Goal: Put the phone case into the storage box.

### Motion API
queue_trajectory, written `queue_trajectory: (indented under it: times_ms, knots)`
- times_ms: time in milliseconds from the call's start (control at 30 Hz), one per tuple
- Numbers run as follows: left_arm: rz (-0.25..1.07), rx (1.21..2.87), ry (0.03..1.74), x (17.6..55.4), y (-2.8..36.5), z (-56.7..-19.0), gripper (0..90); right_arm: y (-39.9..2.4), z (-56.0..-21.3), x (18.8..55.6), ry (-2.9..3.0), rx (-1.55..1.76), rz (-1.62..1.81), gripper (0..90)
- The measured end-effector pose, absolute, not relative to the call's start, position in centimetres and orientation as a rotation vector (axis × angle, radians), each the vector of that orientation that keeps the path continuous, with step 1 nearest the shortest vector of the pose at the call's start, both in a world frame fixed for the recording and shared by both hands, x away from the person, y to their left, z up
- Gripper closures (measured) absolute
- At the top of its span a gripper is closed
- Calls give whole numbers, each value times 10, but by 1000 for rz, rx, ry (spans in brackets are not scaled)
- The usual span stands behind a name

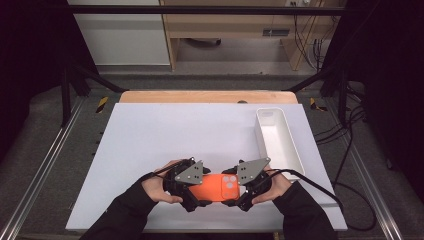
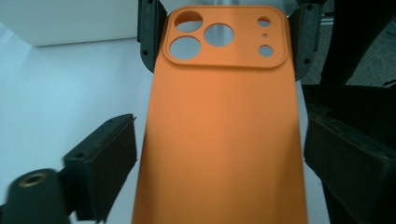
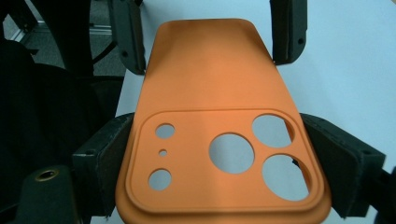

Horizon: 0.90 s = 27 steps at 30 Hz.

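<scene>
Phone case point(image 1: 216, 187) between grippers, above table point(image 1: 150, 135)

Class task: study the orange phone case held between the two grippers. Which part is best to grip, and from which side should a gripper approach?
Grip the orange phone case across its two long edges near one short end, coming in endwise, as the right gripper does at the camera-cutout end. It is thin and flat, and its long edges are straight and parallel, which probably suits two jaws.
</scene>
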<state>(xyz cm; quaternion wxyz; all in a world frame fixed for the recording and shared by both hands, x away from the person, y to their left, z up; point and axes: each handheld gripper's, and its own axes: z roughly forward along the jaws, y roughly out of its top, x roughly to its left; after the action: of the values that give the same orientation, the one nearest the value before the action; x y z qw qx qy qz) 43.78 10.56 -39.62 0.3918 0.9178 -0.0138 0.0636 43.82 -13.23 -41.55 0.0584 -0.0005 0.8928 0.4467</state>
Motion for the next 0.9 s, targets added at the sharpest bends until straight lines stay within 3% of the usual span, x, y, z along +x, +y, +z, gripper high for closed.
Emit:
queue_trajectory:
  times_ms: [200,900]
  knots:
    - [182,2286,13,434,112,-386,0,-136,-409,439,2698,6,1341,163]
    - [139,2252,196,430,148,-403,0,-147,-386,436,2742,12,1220,163]
